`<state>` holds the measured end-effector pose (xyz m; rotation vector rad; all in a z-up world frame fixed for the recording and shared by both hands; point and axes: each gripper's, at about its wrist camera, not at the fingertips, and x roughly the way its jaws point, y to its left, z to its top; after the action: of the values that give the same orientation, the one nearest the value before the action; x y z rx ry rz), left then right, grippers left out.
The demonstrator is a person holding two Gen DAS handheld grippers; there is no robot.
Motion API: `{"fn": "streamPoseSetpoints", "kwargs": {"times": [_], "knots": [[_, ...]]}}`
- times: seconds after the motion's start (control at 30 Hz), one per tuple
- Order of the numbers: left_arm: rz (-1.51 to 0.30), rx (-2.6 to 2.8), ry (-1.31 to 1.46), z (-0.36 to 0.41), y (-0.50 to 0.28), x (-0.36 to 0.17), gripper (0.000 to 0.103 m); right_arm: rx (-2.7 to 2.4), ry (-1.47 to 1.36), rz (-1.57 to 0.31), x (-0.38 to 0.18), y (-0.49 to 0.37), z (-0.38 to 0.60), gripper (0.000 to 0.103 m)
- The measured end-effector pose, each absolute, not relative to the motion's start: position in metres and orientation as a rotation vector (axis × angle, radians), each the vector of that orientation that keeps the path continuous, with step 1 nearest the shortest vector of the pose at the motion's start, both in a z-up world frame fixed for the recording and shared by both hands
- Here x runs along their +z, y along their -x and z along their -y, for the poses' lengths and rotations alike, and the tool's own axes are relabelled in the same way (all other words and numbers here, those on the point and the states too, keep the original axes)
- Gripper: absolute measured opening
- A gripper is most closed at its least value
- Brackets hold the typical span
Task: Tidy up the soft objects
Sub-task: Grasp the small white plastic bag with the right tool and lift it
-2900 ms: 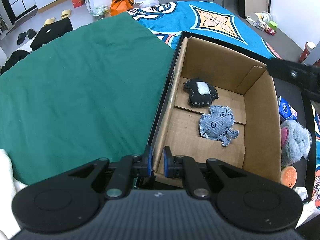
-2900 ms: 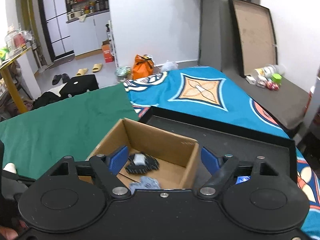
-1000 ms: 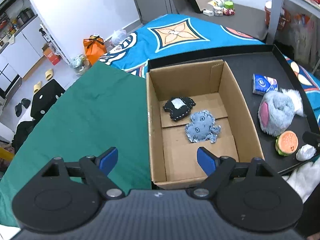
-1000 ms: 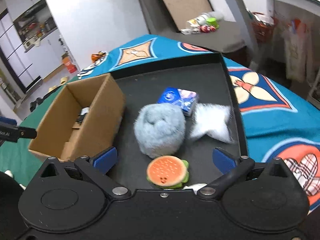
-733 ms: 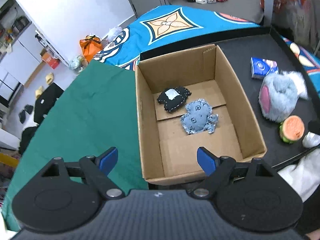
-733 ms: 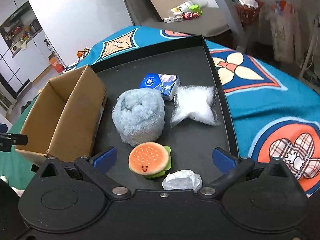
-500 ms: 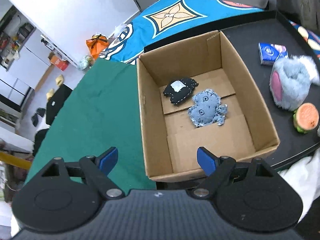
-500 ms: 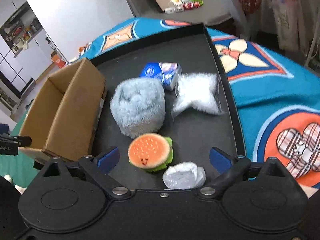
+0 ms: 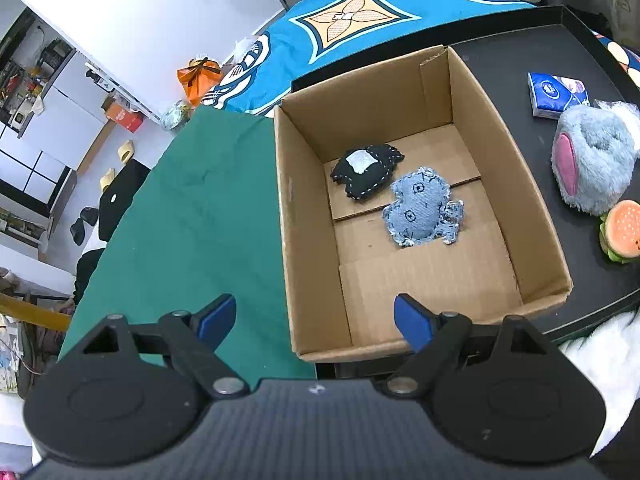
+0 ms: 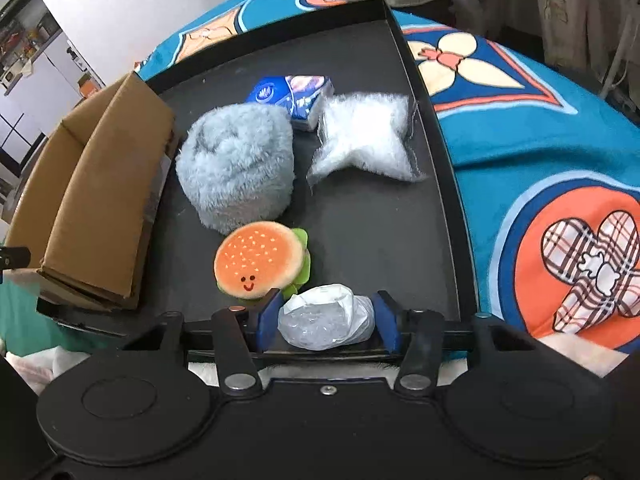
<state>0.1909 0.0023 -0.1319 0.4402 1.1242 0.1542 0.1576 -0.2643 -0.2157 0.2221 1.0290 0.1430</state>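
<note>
My right gripper (image 10: 326,320) is closed around a crumpled clear plastic bag (image 10: 326,318) at the near edge of the black tray (image 10: 360,220); both pads touch its sides. Beyond it lie a burger plush (image 10: 260,260), a fluffy blue plush (image 10: 236,166), a white furry star (image 10: 366,136) and a blue tissue pack (image 10: 292,94). My left gripper (image 9: 316,316) is open and empty above the near wall of the cardboard box (image 9: 304,220). Inside the box lie a black patch toy (image 9: 366,170) and a denim toy (image 9: 422,208).
A green cloth (image 9: 200,220) covers the surface left of the box. A blue patterned blanket (image 10: 540,140) lies right of the tray. The box (image 10: 92,200) stands at the tray's left side. The room's floor clutter shows far left.
My right gripper came down to the tray's near edge and its jaws narrowed from wide open onto the plastic bag. My left gripper opened earlier and rose above the box.
</note>
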Motion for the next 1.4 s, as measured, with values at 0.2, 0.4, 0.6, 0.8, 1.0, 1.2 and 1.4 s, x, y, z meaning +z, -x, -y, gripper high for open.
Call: {"fn": "streamPoseSetpoints", "kwargs": {"times": [0.2, 0.4, 0.6, 0.8, 1.0, 1.2, 1.4], "knots": [[-1.121, 0.162, -0.413, -0.007, -0.189, -0.131, 0.085, 0.135, -0.188, -0.990, -0.206, -0.157, 0.263, 0.049], [-1.108, 0.170, -0.364, -0.016, -0.187, -0.128, 0.085, 0.129, -0.165, -0.943, -0.193, -0.160, 0.260, 0.049], [-1.083, 0.173, -0.330, -0.023, -0.185, -0.124, 0.085, 0.136, -0.106, -0.892, -0.178, -0.162, 0.247, 0.049], [-1.063, 0.169, -0.280, -0.031, -0.182, -0.120, 0.085, 0.158, -0.067, -0.842, -0.161, -0.160, 0.235, 0.049], [-1.065, 0.164, -0.242, -0.036, -0.183, -0.120, 0.083, 0.184, -0.046, -0.793, -0.148, -0.159, 0.222, 0.049], [-1.058, 0.162, -0.217, -0.040, -0.181, -0.118, 0.082, 0.224, -0.019, -0.736, -0.134, -0.162, 0.209, 0.049], [-1.062, 0.156, -0.214, -0.041, -0.183, -0.119, 0.077, 0.264, 0.014, -0.674, -0.121, -0.166, 0.195, 0.049]]}}
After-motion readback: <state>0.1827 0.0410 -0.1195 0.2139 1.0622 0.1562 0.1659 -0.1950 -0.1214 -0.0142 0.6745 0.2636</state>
